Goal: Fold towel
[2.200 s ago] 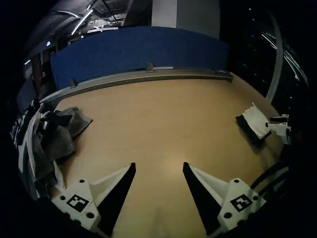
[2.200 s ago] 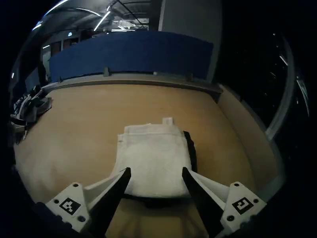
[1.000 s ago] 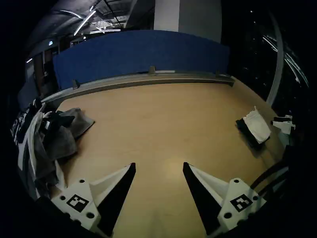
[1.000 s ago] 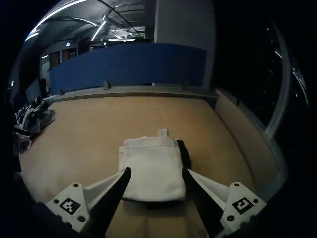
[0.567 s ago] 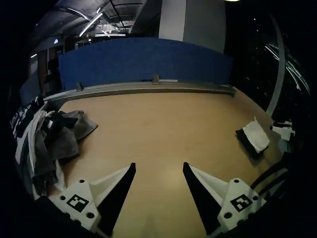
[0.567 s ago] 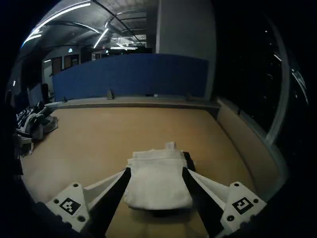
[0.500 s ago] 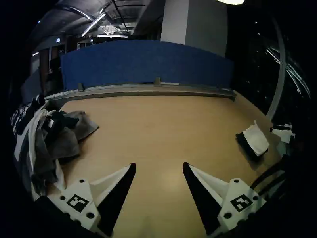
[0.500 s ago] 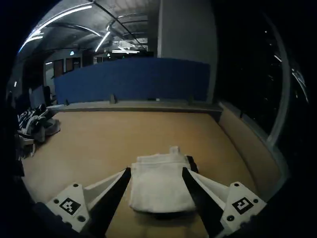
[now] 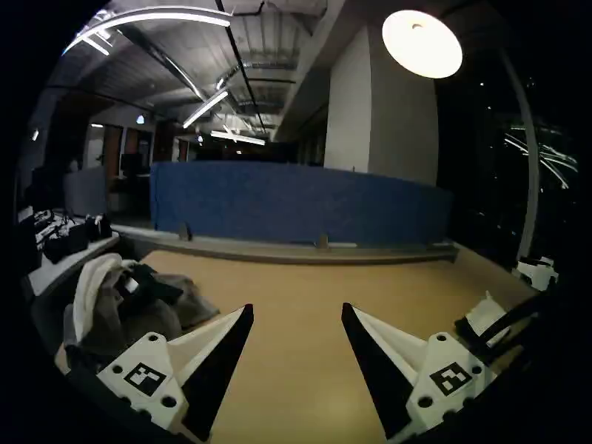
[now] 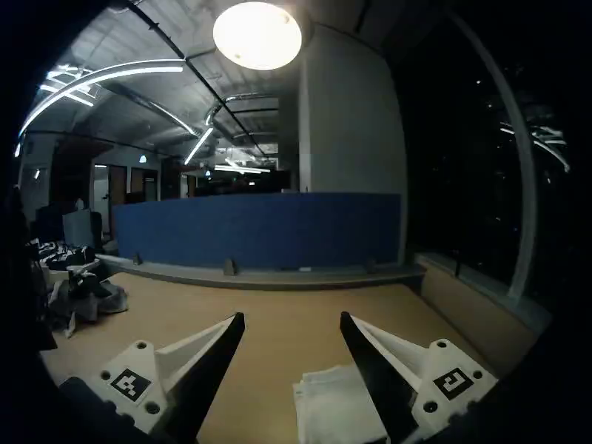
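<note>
The left gripper point(image 9: 296, 307) hangs above the pale wooden desk point(image 9: 311, 277) with its two fingers spread apart and nothing between them. In the left gripper view, a loose heap of cloths point(image 9: 122, 303) in grey, white and dark tones lies at the lower left of the frame, beside the left finger. At the far right edge of the same frame the folded white towel point(image 9: 487, 309) rests on a dark item point(image 9: 469, 330), with a black cable crossing in front of it. The towel is well apart from this gripper. A blue partition point(image 9: 296, 211) runs along the far edge of the desk across the middle of the frame, and a round lamp point(image 9: 422, 43) glows at the upper right.

The right gripper point(image 10: 291, 317) also has its fingers apart and grips nothing. In the right gripper view the folded towel lies flat on the desk at the bottom of the frame, just right of centre. It sits low between the fingers, its right side hidden behind the right finger. I cannot tell whether that finger touches it. The heap of cloths sits far off at the left edge of this frame, the partition spans the middle, and the lamp shines at the top centre.
</note>
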